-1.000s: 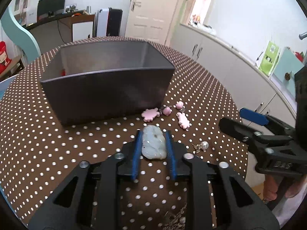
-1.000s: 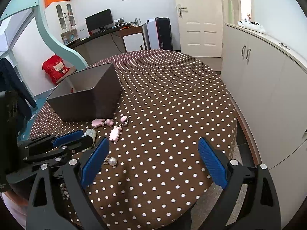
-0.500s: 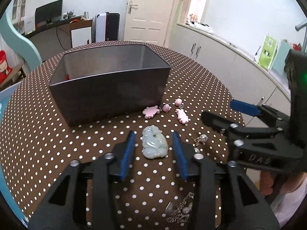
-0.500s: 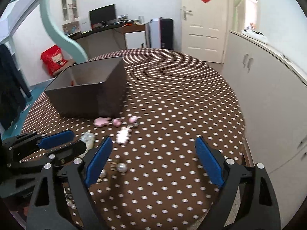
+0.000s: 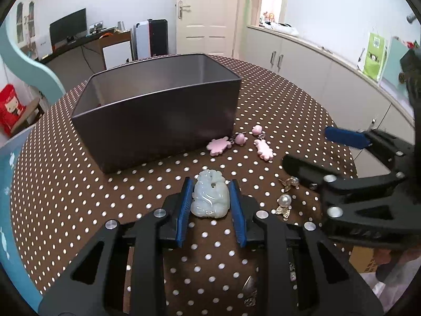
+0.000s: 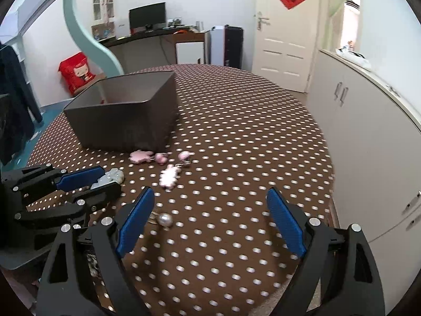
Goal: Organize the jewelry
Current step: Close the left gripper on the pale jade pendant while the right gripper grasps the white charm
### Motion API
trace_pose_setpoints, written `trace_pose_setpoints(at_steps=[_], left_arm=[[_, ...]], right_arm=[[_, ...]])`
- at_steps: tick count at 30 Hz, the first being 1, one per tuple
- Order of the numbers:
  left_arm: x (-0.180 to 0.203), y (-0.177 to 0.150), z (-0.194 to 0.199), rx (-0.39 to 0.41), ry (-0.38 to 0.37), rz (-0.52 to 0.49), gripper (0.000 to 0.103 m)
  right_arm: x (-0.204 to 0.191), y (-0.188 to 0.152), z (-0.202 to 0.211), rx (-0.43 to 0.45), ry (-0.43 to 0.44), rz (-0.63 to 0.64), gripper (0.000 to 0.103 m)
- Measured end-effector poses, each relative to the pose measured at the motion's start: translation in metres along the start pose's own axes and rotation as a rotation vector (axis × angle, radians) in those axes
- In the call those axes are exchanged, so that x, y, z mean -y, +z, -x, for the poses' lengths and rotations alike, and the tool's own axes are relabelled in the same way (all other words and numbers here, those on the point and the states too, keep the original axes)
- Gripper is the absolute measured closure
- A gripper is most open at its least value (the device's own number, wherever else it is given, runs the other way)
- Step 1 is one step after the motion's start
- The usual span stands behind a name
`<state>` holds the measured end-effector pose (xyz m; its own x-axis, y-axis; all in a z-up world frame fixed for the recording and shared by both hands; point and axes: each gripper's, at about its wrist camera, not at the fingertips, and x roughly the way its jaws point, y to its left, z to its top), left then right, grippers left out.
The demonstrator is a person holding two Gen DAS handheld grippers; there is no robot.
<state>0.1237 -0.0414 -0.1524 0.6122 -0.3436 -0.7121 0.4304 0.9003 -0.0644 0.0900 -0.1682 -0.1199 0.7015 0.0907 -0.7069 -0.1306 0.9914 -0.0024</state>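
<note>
A pale green jade pendant (image 5: 209, 196) lies between the blue pads of my left gripper (image 5: 210, 188), which is shut on it just above the dotted cloth; it also shows in the right wrist view (image 6: 111, 177). A dark grey box (image 5: 158, 110) stands open behind it. Pink flower earrings (image 5: 240, 143) lie by the box's right corner. A pearl earring (image 5: 284, 200) lies to the right, also in the right wrist view (image 6: 165, 220). My right gripper (image 6: 210, 210) is wide open and empty, over the cloth right of the pearl.
The round table (image 6: 250, 131) has a brown white-dotted cloth and drops off at the right near white cabinets (image 6: 368, 131). A silver chain (image 5: 250, 293) lies under my left gripper's body.
My left gripper opened around the pendant half a second ago and has closed on it again. The right gripper moved in closer beside the pearl earring.
</note>
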Motion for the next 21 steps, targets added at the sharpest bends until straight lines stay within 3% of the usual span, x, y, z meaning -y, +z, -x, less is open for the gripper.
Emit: trace_pose_setpoints(at_steps=[1, 3, 8, 12, 21], left_arm=[[-0.005, -0.001, 0.002, 0.003, -0.009, 0.015, 0.075], [-0.011, -0.002, 0.004, 0.005, -0.017, 0.039, 0.075], [-0.023, -0.004, 0.010, 0.009, -0.021, 0.061, 0.075], [-0.031, -0.005, 0.015, 0.017, -0.031, 0.087, 0.075], [-0.038, 0.001, 0.029, 0.062, -0.046, 0.118, 0.075]], right_arm=[[-0.003, 0.001, -0.004, -0.008, -0.003, 0.009, 0.031], [-0.010, 0.003, -0.013, -0.032, -0.023, 0.022, 0.047], [-0.022, 0.007, -0.022, -0.013, -0.003, 0.067, 0.064], [-0.025, 0.010, -0.027, -0.009, 0.036, 0.072, 0.086], [-0.013, 0.017, -0.024, -0.029, 0.056, -0.004, 0.089]])
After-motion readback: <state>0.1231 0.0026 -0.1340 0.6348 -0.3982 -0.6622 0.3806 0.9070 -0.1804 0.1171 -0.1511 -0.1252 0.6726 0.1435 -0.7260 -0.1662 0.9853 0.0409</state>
